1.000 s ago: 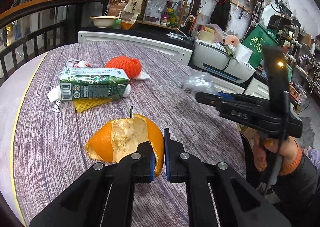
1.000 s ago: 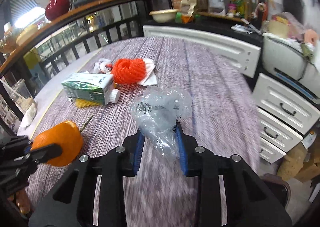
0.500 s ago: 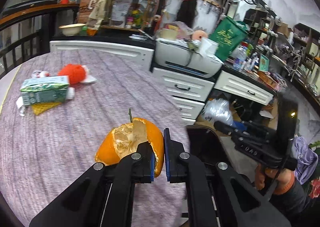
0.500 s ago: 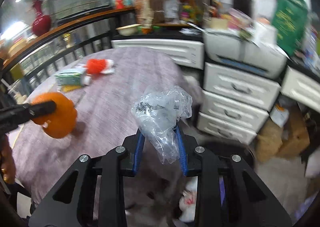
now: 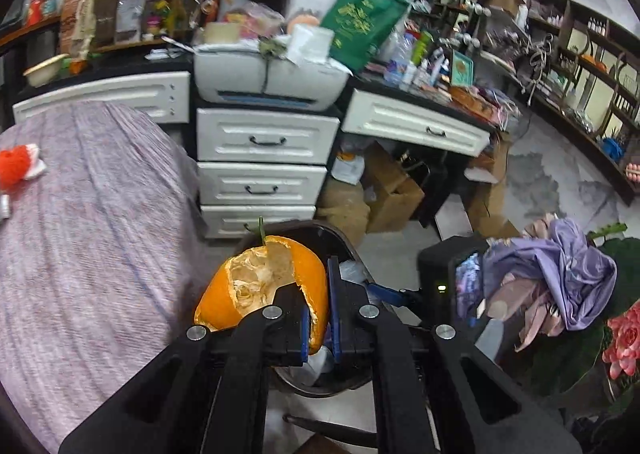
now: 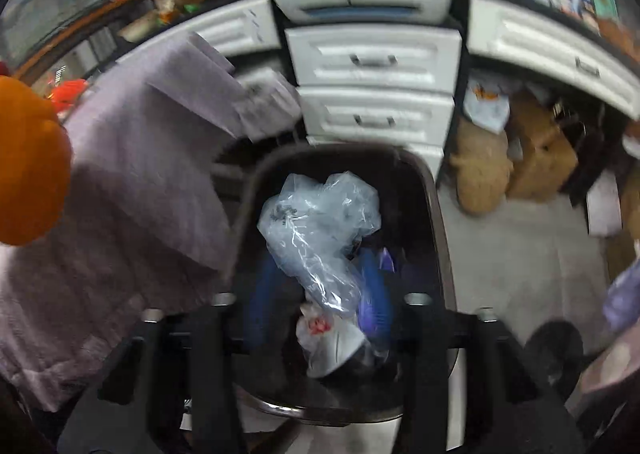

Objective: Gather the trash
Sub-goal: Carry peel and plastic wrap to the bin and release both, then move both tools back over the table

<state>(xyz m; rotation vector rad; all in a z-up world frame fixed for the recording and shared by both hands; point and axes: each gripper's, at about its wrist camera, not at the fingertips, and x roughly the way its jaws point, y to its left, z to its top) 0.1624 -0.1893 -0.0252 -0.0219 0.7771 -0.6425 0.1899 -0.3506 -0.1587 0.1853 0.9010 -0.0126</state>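
Observation:
My left gripper (image 5: 318, 318) is shut on a hollow orange peel (image 5: 260, 282) with a green stem, held just past the table edge above the dark bin (image 5: 344, 242). The same orange peel (image 6: 28, 161) shows at the left edge of the right wrist view. My right gripper (image 6: 318, 294) hangs over the bin (image 6: 436, 193) and its jaws are opening. A crumpled clear plastic bag (image 6: 320, 213) sits loose between the blurred blue fingers (image 6: 376, 294). In the left wrist view, the right gripper (image 5: 384, 292) reaches in from the right over the bin.
A table under purple cloth (image 5: 80, 234) lies to the left, with a red mesh ball (image 5: 16, 163) on it. White drawers (image 5: 264, 141) and a printer (image 5: 272, 77) stand behind the bin. Sacks and cardboard boxes (image 5: 392, 189) sit on the floor. White wrapper trash (image 6: 324, 334) lies in the bin.
Both grippers swung off the table to above the bin. The right jaws spread apart from the plastic bag they had pinched. The left still grips the peel.

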